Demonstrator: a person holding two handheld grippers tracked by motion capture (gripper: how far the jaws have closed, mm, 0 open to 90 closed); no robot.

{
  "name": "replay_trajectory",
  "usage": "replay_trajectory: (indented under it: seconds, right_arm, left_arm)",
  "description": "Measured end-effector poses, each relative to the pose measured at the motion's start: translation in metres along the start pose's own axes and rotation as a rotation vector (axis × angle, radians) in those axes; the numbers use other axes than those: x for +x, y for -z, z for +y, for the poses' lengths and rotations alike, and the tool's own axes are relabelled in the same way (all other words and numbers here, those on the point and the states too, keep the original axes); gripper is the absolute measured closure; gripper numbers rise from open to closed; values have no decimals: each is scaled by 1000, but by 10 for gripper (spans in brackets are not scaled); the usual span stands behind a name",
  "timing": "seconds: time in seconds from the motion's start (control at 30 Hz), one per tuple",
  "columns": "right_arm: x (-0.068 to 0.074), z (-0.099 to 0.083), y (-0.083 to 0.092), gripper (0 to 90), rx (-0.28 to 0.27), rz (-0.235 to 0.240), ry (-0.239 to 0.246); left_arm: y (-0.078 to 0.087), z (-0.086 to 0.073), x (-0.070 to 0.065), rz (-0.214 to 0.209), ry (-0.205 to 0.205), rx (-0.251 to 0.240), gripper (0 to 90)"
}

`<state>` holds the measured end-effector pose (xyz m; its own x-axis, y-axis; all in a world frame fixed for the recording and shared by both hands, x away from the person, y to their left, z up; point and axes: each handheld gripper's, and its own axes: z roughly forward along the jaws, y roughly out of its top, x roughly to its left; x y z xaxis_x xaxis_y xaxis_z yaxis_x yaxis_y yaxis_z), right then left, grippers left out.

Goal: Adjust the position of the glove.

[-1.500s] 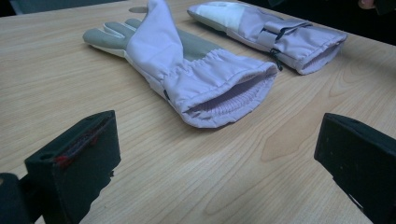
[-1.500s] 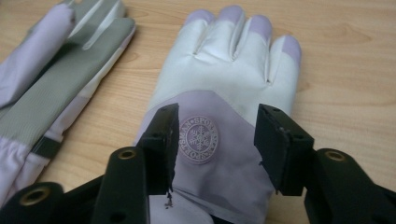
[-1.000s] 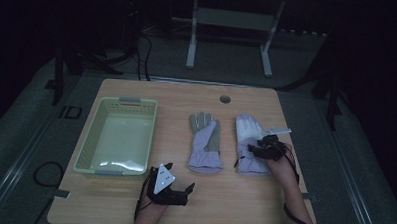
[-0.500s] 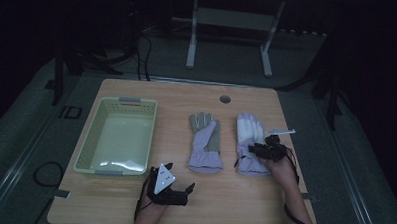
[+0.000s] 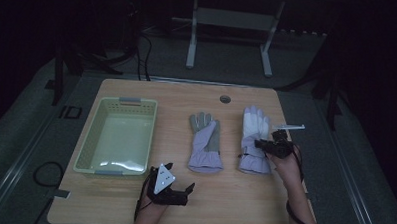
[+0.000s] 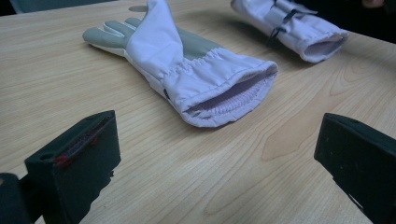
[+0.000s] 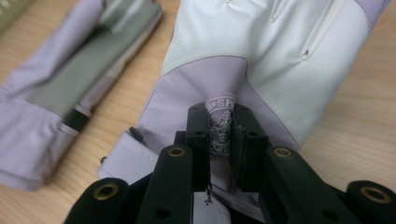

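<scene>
Two lilac-and-white gloves lie side by side on the wooden table (image 5: 233, 193). The left glove (image 5: 205, 142) (image 6: 201, 79) (image 7: 60, 93) shows a grey palm, its cuff mouth facing my left gripper (image 5: 176, 189) (image 6: 210, 158). That gripper rests near the table's front edge, open, nothing between its jaws. The right glove (image 5: 254, 139) (image 7: 261, 60) (image 6: 294, 28) lies back up. My right gripper (image 5: 265, 144) (image 7: 219, 130) sits over its wrist, shut on a pinched fold of the glove's lilac patterned fabric.
A pale green plastic basket (image 5: 93, 138) stands empty at the table's left. A small round cable hole (image 5: 225, 99) sits near the far edge. A thin light-coloured bar (image 5: 288, 127) juts out beside the right gripper. Dark floor and a metal stand lie beyond the table.
The right gripper has shifted slightly on the right glove's wrist. The left gripper has stayed in place.
</scene>
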<state>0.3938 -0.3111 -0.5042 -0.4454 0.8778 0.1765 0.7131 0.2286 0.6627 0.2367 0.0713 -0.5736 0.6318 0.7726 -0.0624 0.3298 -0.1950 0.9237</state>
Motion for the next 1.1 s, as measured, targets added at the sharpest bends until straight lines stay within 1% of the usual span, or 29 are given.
replay_trajectory:
  seconds: [0.07,0.1,0.17,0.2,0.37,0.43,0.47,0.57,0.6,0.63,0.67,0.73,0.83,0.97,1.1]
  right_arm:
    - [1,5,6,790,-16,4,5]
    - [2,8,11,790,-29,1,-1]
    - [5,13,16,790,-34,-5,9]
    - [7,16,20,790,-41,-16,11]
    - [19,29,36,789,-84,-32,45]
    - [23,33,40,788,-97,-27,40]
    - [27,36,44,789,-110,-25,38]
    - [37,44,50,788,-123,-38,55]
    - [40,46,51,787,-126,-40,63]
    - [45,49,53,787,-132,-47,81]
    - [50,52,54,787,-133,-57,97]
    - [58,57,54,788,-134,-68,115]
    - [70,63,54,788,-134,-63,127]
    - [85,68,52,788,-150,-44,154]
    - [101,72,48,788,-158,-5,150]
  left_arm:
    - [0,0,0,0,0,-1,5]
    - [0,0,0,0,0,-1,5]
    - [0,0,0,1,-1,1,5]
    - [0,0,0,1,-1,-1,5]
    - [0,0,0,0,-2,-3,5]
    - [0,0,0,0,-2,-3,5]
    - [0,0,0,0,-1,-3,5]
    - [0,0,0,-2,-1,-3,5]
    - [0,0,0,-2,-2,-3,5]
    - [0,0,0,-2,-3,-3,5]
    - [0,0,0,-3,-3,-3,5]
    - [0,0,0,-2,-2,-2,5]
    - [0,0,0,-2,-2,-1,5]
    - [0,0,0,-3,-4,-1,5]
    - [0,0,0,-3,-3,-2,5]
